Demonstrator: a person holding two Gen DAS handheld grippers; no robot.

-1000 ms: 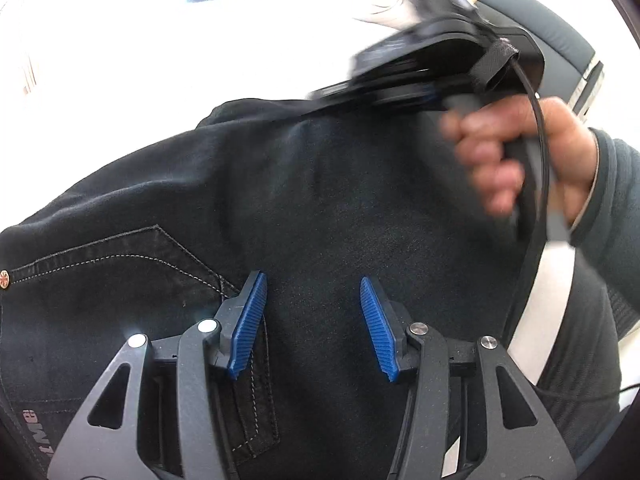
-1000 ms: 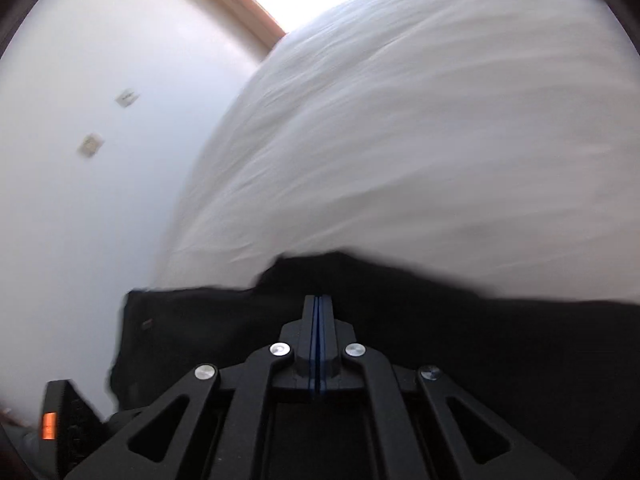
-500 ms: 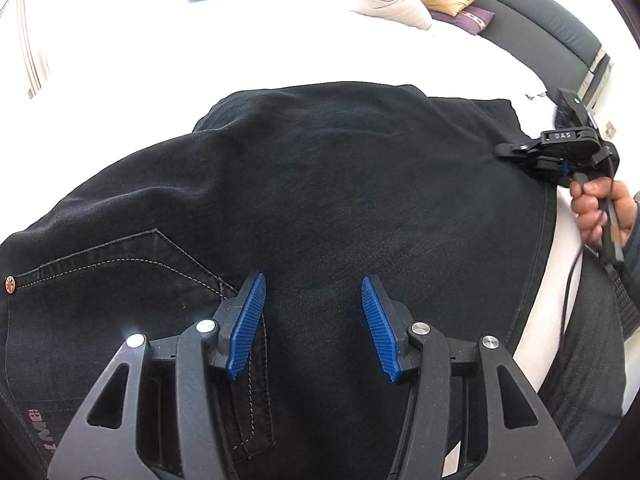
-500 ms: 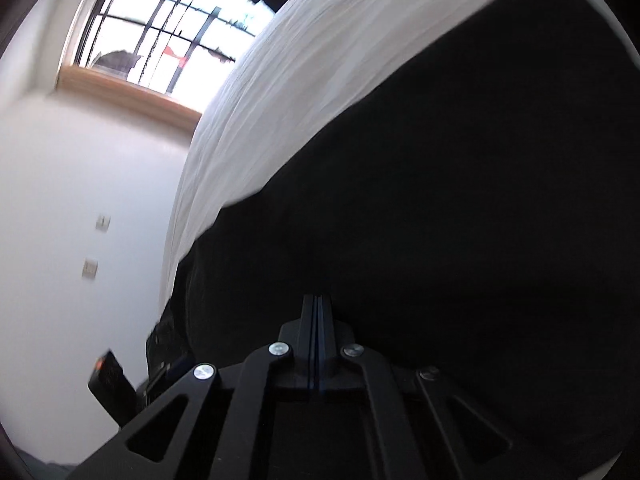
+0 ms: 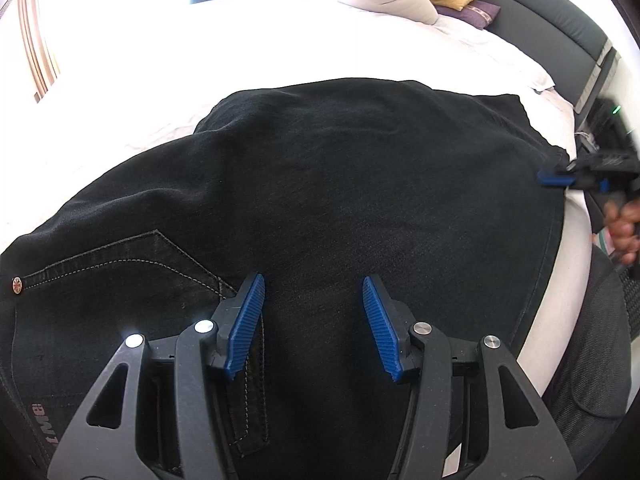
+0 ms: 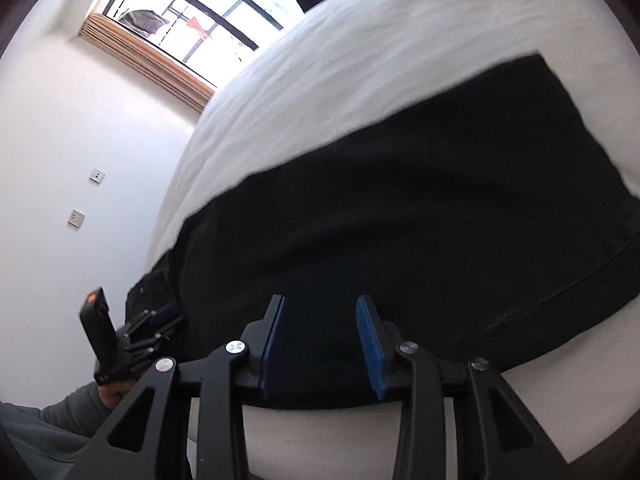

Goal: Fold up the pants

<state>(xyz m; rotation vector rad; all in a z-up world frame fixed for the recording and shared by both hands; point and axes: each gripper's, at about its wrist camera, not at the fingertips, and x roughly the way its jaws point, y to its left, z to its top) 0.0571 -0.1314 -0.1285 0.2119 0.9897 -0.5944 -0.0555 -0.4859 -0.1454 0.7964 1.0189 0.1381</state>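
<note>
We held the left gripper (image 5: pixel 310 324) spread over the pants (image 5: pixel 340 200), pinching nothing. The right gripper (image 6: pixel 320 340) was opening off the hem; we judged a clean, drag-free release best.

Both wrist cameras look steeply down, close over the black pants (image 5: pixel 340 200) on the bed (image 5: pixel 280 52). The left faces the headboard (image 5: pixel 560 20); the right faces the window (image 6: pixel 192 12).
</note>
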